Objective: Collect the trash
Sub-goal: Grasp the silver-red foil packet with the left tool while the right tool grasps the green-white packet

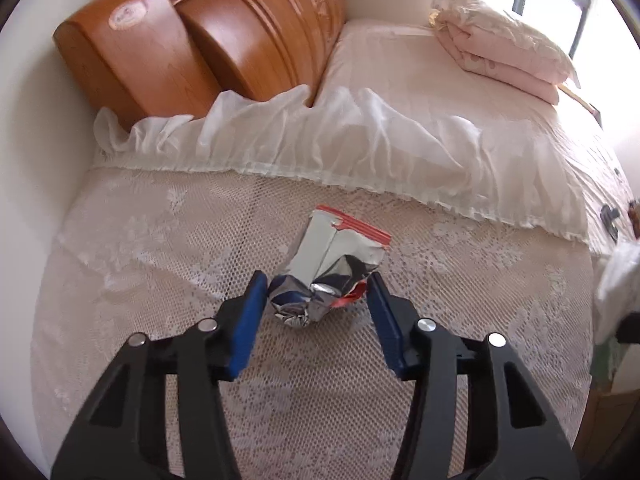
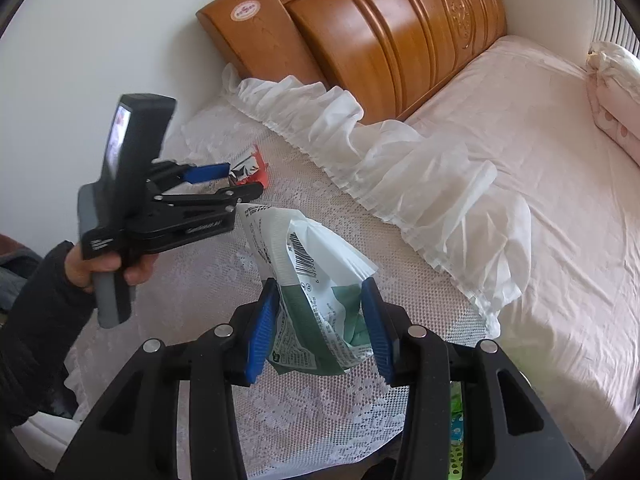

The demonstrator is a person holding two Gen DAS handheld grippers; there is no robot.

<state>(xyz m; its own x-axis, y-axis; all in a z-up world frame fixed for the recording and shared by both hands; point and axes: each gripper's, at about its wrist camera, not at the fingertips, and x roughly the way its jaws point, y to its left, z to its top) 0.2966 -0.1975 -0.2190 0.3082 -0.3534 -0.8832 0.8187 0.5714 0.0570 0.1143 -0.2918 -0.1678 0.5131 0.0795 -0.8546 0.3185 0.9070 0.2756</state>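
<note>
A crumpled silver foil wrapper [image 1: 328, 272] with a red strip lies on the lace cloth [image 1: 160, 280] of a low surface. My left gripper [image 1: 318, 290] is open around its near, crumpled end, blue pads on both sides. It also shows in the right wrist view [image 2: 232, 184], with the foil wrapper [image 2: 248, 170] between its fingers. My right gripper [image 2: 320, 316] is shut on a white and green plastic package [image 2: 312, 292] with a barcode and holds it above the lace cloth [image 2: 312, 412].
A bed with a pink sheet [image 1: 440, 80] and a white ruffled cloth [image 1: 340, 148] lies beyond. A wooden headboard [image 1: 224, 40] stands at the back left. Folded pink bedding [image 1: 504, 44] sits near the window. A green perforated basket [image 2: 456, 440] shows under my right gripper.
</note>
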